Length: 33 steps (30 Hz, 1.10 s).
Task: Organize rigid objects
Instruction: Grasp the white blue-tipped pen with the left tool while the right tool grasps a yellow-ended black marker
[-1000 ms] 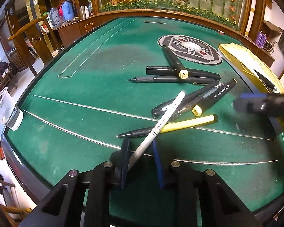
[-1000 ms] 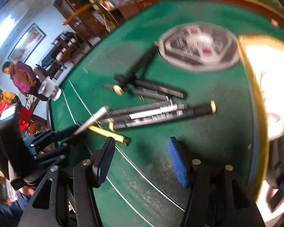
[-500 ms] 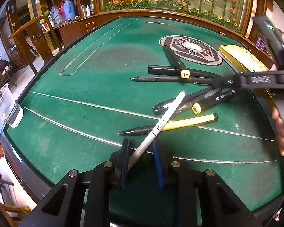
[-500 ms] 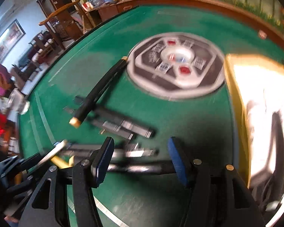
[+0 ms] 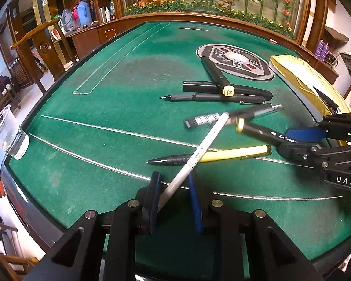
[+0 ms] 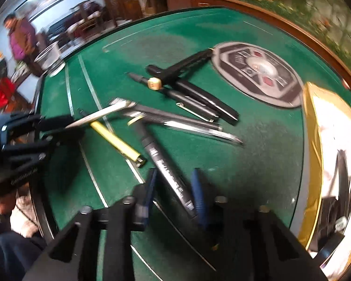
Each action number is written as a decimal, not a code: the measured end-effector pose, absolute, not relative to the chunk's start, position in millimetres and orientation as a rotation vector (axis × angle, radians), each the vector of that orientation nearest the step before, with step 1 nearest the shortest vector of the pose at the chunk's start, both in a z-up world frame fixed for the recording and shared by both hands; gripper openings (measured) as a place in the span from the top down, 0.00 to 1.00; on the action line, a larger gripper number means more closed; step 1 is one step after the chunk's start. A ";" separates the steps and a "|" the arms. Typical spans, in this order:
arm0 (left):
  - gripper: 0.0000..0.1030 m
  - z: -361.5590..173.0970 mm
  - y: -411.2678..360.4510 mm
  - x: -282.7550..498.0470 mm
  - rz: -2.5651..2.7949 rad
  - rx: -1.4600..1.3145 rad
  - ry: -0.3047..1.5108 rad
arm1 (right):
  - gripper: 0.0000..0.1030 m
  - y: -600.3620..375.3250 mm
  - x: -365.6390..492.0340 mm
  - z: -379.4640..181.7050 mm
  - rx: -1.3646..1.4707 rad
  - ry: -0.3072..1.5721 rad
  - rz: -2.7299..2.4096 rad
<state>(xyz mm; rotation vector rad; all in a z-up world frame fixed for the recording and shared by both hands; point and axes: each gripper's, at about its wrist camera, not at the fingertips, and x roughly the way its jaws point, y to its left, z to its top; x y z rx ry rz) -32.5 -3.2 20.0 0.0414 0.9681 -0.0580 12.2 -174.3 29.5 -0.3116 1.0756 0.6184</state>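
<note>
left wrist view: left gripper point(image 5: 174, 201) clamps the white pen point(image 5: 194, 161); right gripper point(image 6: 175, 194), jaws just closing, grips the black marker point(image 6: 162, 161) above the green felt table point(image 5: 105, 121).

Table point(image 5: 119, 121): matt green felt, worn in patches, under both claws. White pen point(image 5: 199, 152) between the left claw's pads: smooth plastic. Black marker point(image 6: 166, 164) in the right claw: glossy plastic. Box point(image 5: 292, 70) right of it: shiny gold foil. Cup point(image 5: 7, 133): clear plastic.

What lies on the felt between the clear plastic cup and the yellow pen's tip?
Nothing: in the left wrist view, only bare green felt with white lines separates the plastic cup from the yellow pen.
</note>
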 end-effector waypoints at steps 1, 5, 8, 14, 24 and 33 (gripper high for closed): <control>0.75 20.1 -4.7 -31.8 -0.059 0.053 0.966 | 0.81 -171.3 9.5 29.7 -0.337 1.069 0.622; 0.74 19.8 -7.6 -26.4 -0.055 0.062 0.963 | 0.83 -155.1 6.1 30.1 -0.381 1.049 0.639; 0.75 19.9 -8.8 -26.3 -0.052 0.065 0.959 | 0.83 -150.3 3.3 29.5 -0.378 1.031 0.638; 0.87 20.2 -8.4 -30.6 -0.057 0.048 0.969 | 0.86 -150.1 0.6 29.5 -0.358 1.028 0.660; 0.91 20.1 -10.1 -32.1 -0.052 0.048 0.956 | 0.86 -148.6 -1.7 28.7 -0.354 1.002 0.653; 0.92 26.3 3.1 -34.3 -0.069 -0.015 0.961 | 0.86 -171.6 2.7 39.2 -0.183 1.012 0.669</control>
